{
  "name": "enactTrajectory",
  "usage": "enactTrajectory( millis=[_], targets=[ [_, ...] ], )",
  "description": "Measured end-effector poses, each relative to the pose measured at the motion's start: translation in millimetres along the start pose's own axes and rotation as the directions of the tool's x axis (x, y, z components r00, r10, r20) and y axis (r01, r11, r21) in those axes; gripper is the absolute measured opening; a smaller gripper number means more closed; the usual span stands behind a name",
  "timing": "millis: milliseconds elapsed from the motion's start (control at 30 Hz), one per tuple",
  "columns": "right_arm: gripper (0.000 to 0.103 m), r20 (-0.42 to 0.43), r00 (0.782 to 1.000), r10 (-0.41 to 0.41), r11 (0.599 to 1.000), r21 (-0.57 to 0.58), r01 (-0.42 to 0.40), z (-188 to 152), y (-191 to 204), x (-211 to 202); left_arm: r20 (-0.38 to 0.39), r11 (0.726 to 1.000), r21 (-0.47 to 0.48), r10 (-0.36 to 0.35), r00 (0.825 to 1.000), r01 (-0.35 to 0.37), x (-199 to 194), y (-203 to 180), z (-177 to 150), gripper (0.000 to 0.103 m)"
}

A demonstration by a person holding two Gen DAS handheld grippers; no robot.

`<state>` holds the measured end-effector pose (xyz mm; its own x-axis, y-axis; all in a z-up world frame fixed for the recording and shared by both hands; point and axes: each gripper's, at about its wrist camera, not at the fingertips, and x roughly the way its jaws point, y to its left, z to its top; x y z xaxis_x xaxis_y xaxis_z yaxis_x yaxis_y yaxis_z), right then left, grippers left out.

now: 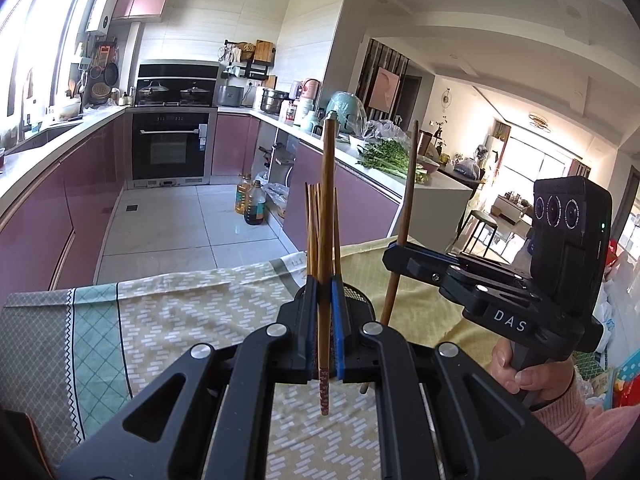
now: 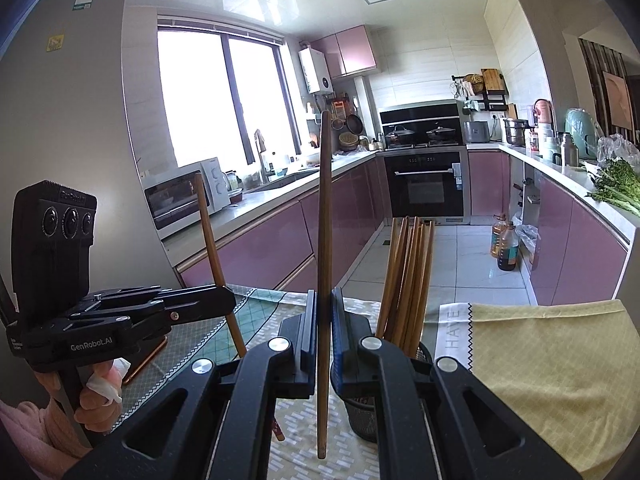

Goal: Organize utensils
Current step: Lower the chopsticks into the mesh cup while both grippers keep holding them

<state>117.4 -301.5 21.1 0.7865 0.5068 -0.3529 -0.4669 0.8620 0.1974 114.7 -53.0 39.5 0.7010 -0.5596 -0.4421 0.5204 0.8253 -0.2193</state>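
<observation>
My left gripper is shut on a wooden chopstick held upright, its patterned end pointing down. My right gripper is shut on a second wooden chopstick, also upright. Each gripper shows in the other's view: the right gripper with its chopstick, the left gripper with its chopstick. A black mesh holder with several chopsticks stands on the table just right of my right gripper; it shows behind my left fingers.
The table carries a patterned cloth and a yellow cloth. A dark phone-like object lies at the left. Kitchen counters, an oven and oil bottles on the floor lie beyond the table's far edge.
</observation>
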Motion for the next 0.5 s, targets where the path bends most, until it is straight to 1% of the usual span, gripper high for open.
enactTrajectory(
  millis=[500],
  targets=[
    [0.006,0.022,1.000,0.011,1.000,-0.004,-0.011,12.7,-9.1,4.6,0.042,1.000,0.011,-0.003,0.999,0.003,8.2,-7.8,20.0,0.008]
  ],
)
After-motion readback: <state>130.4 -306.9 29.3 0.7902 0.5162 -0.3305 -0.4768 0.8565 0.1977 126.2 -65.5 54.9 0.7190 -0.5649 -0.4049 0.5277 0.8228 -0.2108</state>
